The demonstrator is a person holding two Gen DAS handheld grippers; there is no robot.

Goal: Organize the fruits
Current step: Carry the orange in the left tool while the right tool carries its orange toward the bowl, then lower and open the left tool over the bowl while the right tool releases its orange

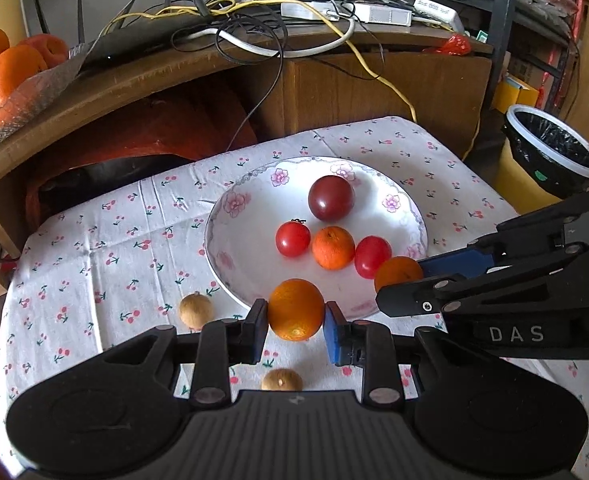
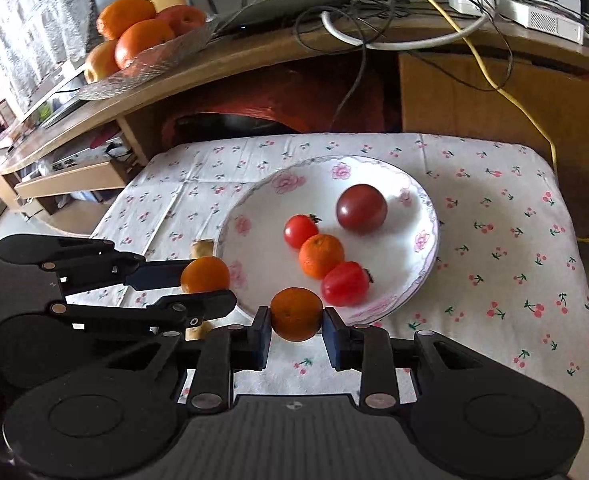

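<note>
Two mandarins are in my grip at once, one per tool. My left gripper [image 1: 296,322] has its blue pads pressed against the sides of the larger mandarin [image 1: 296,309], holding it at the near rim of the flowered plate [image 1: 230,240]. My right gripper [image 2: 296,326] pinches the smaller mandarin [image 2: 296,314] the same way, at the plate's near edge, a little further right. Both fruits look lifted off the cherry-print cloth [image 1: 94,240] that covers the bench, though I cannot judge how high.

I hold them side-on, pads at the widest girth, because a round fruit squeezed off-centre would squirt out. Keeping each at the rim makes sense to me: the plate is the collecting point, and four pieces already lie on it in a loose cluster: a dark plum [image 1: 331,198] at the back, a round tomato [image 1: 292,239], a small mandarin [image 1: 333,248] and an oval tomato [image 1: 372,257]. The near part of the dish is bare, so there is room for both loads without knocking anything.

Still off the plate are two brown longans: one [image 1: 196,311] to the left of my left gripper, another [image 1: 281,380] just below its jaws. I take those to be the remaining pickups.

My concern is crowding: the two tools sit close together, so I would set one down first.
</note>
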